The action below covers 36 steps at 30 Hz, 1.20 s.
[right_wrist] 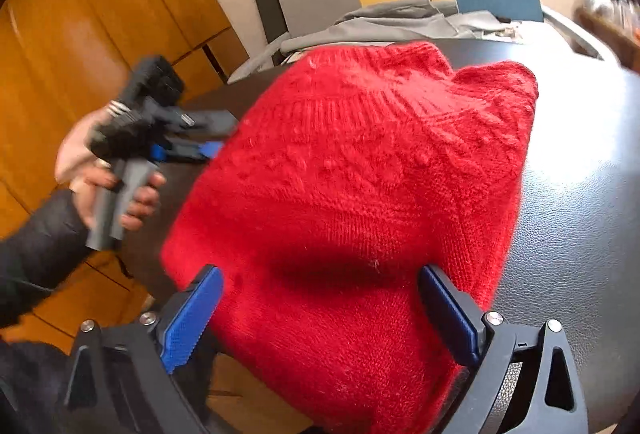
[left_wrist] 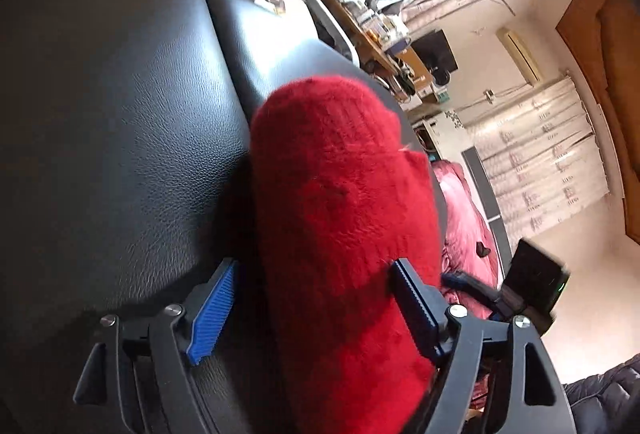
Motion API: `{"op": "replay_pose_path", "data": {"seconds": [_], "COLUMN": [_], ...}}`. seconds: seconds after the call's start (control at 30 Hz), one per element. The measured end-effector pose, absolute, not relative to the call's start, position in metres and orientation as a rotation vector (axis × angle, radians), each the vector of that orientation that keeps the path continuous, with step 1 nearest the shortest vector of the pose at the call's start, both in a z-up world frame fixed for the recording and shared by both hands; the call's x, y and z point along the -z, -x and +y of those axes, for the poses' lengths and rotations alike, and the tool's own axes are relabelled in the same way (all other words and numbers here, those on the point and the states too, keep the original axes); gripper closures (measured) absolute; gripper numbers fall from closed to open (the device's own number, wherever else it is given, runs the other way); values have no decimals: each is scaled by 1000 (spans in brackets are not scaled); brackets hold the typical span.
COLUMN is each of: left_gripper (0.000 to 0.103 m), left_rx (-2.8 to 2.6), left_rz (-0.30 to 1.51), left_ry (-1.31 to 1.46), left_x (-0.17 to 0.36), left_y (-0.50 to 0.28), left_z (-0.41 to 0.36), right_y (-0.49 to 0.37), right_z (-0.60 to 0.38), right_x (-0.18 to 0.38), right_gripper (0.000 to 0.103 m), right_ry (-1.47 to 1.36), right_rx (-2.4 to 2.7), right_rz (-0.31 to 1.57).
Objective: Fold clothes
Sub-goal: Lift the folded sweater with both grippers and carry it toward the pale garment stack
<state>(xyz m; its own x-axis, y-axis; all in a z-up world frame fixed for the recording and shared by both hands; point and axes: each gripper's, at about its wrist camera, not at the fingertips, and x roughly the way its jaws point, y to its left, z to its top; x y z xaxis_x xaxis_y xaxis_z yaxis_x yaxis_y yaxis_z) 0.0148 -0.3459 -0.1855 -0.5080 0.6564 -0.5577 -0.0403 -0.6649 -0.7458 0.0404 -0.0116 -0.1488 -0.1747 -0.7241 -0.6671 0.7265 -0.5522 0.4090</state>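
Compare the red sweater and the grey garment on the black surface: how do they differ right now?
The red sweater is a fuzzy cable knit; the grey garment is smooth, thin cloth. The sweater lies near, between the open fingers of the right claw and of the left claw; the grey garment is crumpled at the far edge, away from both. Both rest on the black leather-look surface.

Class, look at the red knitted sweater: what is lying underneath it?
The red sweater lies on a black leather-look surface, which shows bare around its right and far edges. Whether anything else sits beneath the sweater cannot be seen, since the knit covers that area completely.
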Motion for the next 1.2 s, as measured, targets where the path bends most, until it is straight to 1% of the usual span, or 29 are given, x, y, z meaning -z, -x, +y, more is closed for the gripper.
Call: {"op": "replay_pose_path", "data": {"seconds": [0.13, 0.2, 0.27, 0.37, 0.53, 0.67, 0.73, 0.77, 0.8, 0.83, 0.87, 0.9, 0.97, 1.03, 1.2], "left_gripper": [24, 24, 23, 23, 23, 23, 19, 19, 19, 31, 47, 50, 61, 64, 65], "left_rx": [-2156, -2145, -2146, -2166, -2205, -2241, -2259, -2269, -2278, -2287, -2296, -2283, -2317, -2353, -2456], "left_rz": [-958, -926, -894, -877, -846, -830, -822, -817, -813, -809, -805, -845, -885, -923, -960], "left_ry": [1177, 1168, 1165, 1154, 1171, 1198, 1211, 1217, 1224, 1230, 1237, 1226, 1184, 1139, 1077], "left_x": [189, 188, 187, 185, 182, 179, 178, 177, 176, 176, 175, 176, 174, 171, 160], "left_y": [-6, 2, 9, 14, 14, 13, 12, 12, 11, 11, 11, 9, -1, -11, -60], "left_z": [-342, -338, -334, -331, -320, -312, -307, -305, -303, -301, -299, -299, -297, -294, -298], "right_y": [-16, 7, 20, 36, 55, 54, 53, 53, 52, 53, 54, 55, 56, 57, 50], "right_z": [25, 50, 67, 71, 34, 17, 9, 8, 7, 7, 7, 7, 7, 8, -12], "right_x": [131, 138, 149, 166, 189, 190, 192, 193, 193, 196, 199, 202, 208, 213, 204], "right_gripper": [3, 2, 2, 2, 0, 0, 0, 2, 21, 57, 57, 59, 60, 60, 60], "right_ry": [-1076, -1140, -1195, -1279, -1378, -1357, -1345, -1347, -1351, -1351, -1350, -1349, -1348, -1347, -1315], "right_rx": [1864, 1834, 1836, 1811, 1679, 1662, 1651, 1658, 1666, 1664, 1662, 1660, 1655, 1650, 1637], "right_rz": [-261, -458, -562, -592, -543, -561, -551, -546, -542, -554, -568, -582, -610, -638, -556]}}
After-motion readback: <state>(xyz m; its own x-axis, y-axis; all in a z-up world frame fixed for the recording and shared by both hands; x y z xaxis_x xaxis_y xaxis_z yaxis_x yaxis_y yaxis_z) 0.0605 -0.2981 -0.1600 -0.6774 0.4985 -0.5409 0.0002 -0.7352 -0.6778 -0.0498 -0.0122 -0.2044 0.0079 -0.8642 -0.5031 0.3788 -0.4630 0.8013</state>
